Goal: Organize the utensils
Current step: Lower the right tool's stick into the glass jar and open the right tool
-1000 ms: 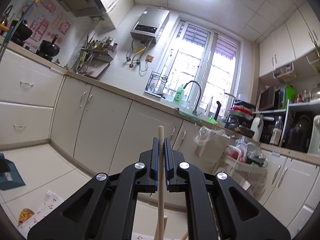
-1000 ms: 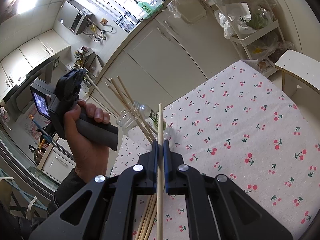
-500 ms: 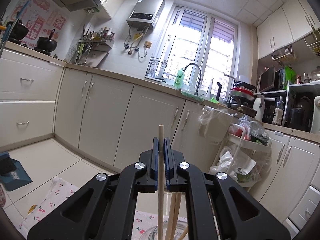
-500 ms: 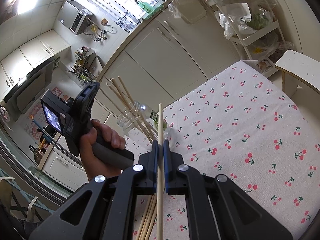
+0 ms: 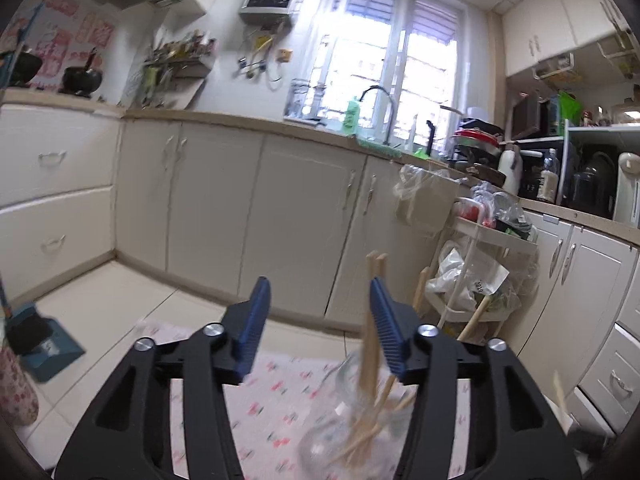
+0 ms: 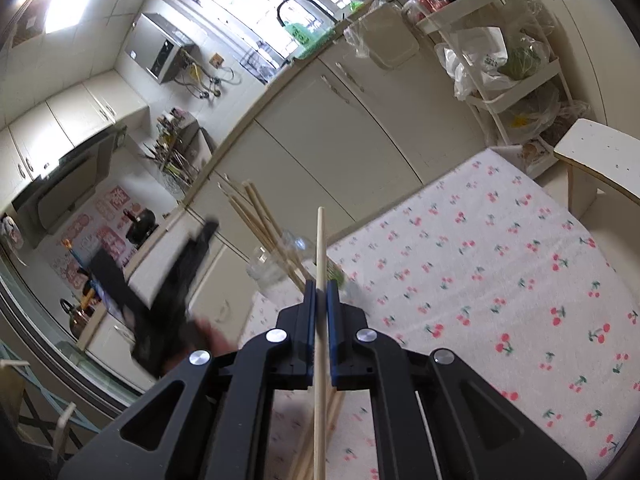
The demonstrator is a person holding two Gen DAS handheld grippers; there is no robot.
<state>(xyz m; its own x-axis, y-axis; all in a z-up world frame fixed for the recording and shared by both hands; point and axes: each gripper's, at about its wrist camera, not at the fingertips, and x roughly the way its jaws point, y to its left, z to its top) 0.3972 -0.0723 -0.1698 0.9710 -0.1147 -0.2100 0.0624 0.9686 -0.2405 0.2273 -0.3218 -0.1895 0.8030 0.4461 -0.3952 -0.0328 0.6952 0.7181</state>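
Wooden chopsticks (image 5: 370,344) stand in my round glass jar (image 5: 352,420) on the cherry-cloth worktop (image 6: 500,280). My left tool (image 5: 316,320) gapes wide, empty. My right tool (image 6: 320,304) pinches one thin chopstick (image 6: 320,248).

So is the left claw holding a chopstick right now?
No, the left claw is wide open with nothing between its pads; chopsticks stand in the glass jar.

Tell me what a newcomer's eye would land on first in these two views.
First, the single wooden chopstick clamped upright between the right gripper's blue fingers, front and centre of the right wrist view. Next, the clear glass jar bristling with chopsticks, low in the left wrist view, beside the wide-open left gripper. Under it all lies the cherry-print tablecloth.
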